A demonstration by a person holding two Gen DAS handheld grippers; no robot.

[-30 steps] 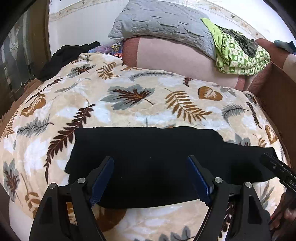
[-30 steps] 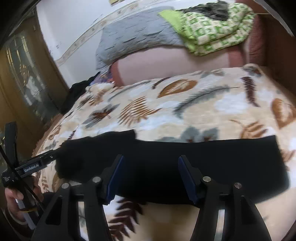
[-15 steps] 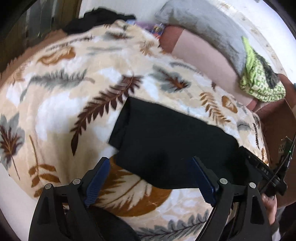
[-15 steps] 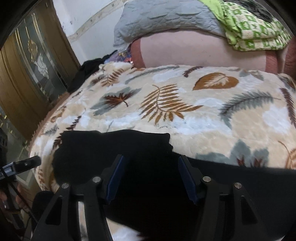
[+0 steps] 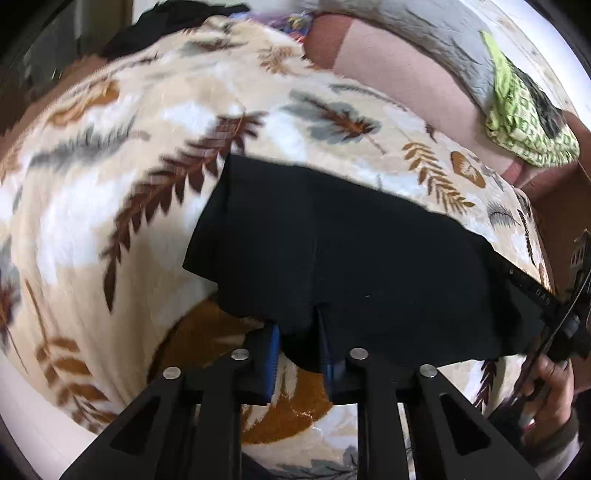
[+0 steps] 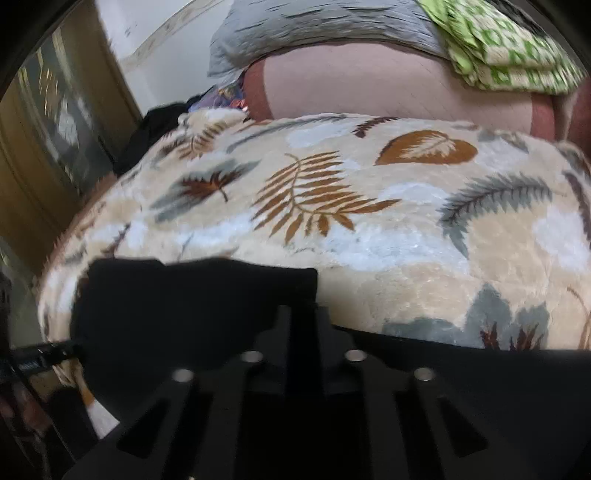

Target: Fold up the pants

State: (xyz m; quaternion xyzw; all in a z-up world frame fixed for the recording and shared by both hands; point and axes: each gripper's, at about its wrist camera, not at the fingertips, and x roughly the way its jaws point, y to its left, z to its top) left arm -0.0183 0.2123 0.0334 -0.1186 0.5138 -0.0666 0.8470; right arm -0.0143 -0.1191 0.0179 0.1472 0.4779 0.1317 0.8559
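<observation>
Our left gripper (image 5: 299,343): jaws closing, pinching the near hem of the black pants (image 5: 351,251). Our right gripper (image 6: 303,317): jaws closing on the same near edge. The pants lie flat on the leaf-print blanket (image 6: 369,236), long axis running left to right along the bed's near edge. Beyond: a grey pillow (image 6: 325,33) and green cloth (image 5: 524,122).

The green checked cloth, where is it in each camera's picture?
Left wrist view: the green checked cloth lies at the upper right, on the grey pillow.
Right wrist view: the green checked cloth fills the top right corner, again on the grey pillow.
Shared landmark: the leaf-print blanket with the black pants spread on it.
</observation>
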